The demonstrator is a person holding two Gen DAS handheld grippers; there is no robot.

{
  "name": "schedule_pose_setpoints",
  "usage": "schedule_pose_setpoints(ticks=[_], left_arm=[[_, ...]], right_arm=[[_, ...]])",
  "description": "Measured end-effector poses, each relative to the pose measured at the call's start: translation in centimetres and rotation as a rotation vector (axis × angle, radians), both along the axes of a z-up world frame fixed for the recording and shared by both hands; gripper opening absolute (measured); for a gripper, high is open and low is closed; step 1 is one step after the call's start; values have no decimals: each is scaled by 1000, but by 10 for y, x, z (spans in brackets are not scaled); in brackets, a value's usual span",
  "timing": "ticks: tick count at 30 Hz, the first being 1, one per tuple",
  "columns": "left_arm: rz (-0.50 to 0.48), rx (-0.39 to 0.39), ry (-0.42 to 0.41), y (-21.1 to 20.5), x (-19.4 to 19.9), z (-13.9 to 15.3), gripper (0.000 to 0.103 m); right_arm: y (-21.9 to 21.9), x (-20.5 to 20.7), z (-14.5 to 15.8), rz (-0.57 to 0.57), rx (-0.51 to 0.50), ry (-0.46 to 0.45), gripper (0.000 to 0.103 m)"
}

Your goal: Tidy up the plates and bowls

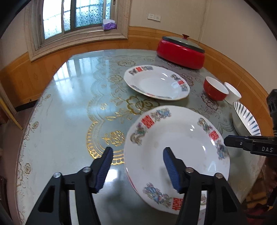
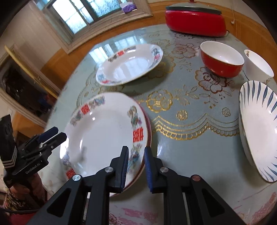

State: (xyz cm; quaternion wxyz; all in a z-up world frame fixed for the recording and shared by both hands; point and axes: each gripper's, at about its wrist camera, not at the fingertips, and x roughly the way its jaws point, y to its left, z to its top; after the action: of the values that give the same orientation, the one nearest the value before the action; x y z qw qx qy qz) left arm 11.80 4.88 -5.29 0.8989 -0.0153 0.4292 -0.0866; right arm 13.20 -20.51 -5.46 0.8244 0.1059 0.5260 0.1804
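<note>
Left wrist view, glossy floral-clothed round table [image 1: 69,107], wood-panelled walls, window [image 1: 74,15], left tongs [image 1: 136,166] and right tongs [image 2: 136,166] both agape.

near plate [image 2: 103,136]: sits on the tabletop [image 2: 181,107] at about 7 o'clock, closest to the edge
second plate [image 2: 129,64]: behind it, roughly 11 o'clock, well apart
cooker pot [image 2: 195,22]: way back at 1 o'clock
two bowls: deeper bowl [image 2: 223,60] at 2 o'clock, cup-like bowl [image 2: 258,65] just beside it on the right
striped dish [image 2: 258,131]: 4 o'clock, in front of those bowls
</note>
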Motion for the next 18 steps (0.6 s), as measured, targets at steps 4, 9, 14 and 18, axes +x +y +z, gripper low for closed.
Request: schedule_pose_setpoints(ticks=[4,9,14,18], left_arm=[[30,6,-19,6,9,10,78],[60,-6,-24,12,23,19,86],[51,22,-37,12,45,31,90],[47,39,-48,10,68,39,93]], right_arm=[[-3,6,6,-7,-6,-11,22],[-4,15,9,-8,-25,-18,26],[0,32,19,-3,-45,-47,30],[3,57,30,-15,-72,-81,33]])
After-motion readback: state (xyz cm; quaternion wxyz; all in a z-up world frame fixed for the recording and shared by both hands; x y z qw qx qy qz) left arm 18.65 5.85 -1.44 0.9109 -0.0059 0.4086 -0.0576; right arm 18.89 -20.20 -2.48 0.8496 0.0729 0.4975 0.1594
